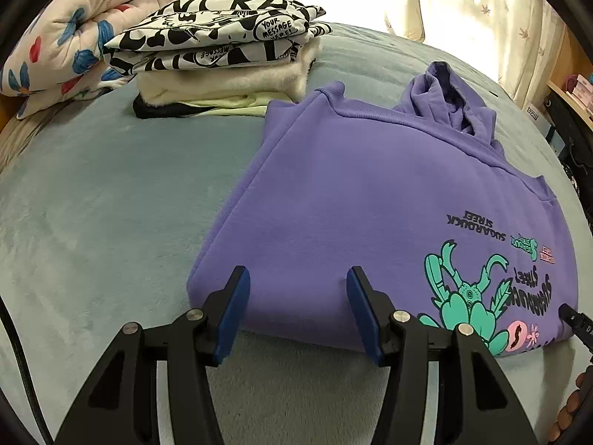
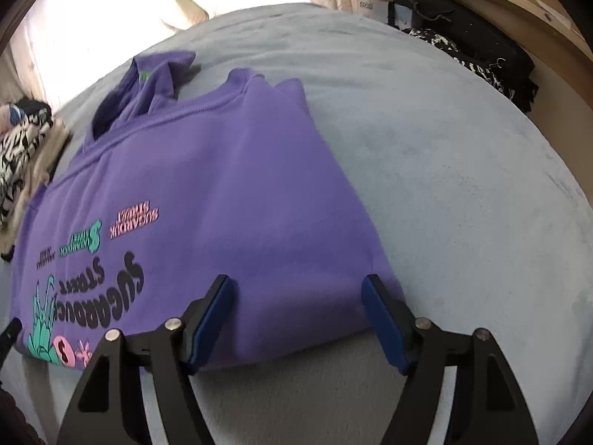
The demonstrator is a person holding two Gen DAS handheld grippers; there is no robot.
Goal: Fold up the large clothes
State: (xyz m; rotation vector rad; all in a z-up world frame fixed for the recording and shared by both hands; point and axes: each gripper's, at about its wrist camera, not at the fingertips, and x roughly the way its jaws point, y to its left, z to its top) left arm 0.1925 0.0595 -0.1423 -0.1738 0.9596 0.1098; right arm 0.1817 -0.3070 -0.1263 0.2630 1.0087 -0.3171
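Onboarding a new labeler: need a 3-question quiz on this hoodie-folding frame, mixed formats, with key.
1. True or false: the left gripper is clamped on the purple hoodie.
2. Multiple choice: what sits on top of the stack of folded clothes behind the hoodie? A) black-and-white printed garment B) red towel C) jeans
3. Fill in: the hoodie lies on a light blue ____.

Key:
1. False. Its jaws stand open over the hoodie's near edge; the right gripper is open too.
2. A, the black-and-white printed garment.
3. Blanket.
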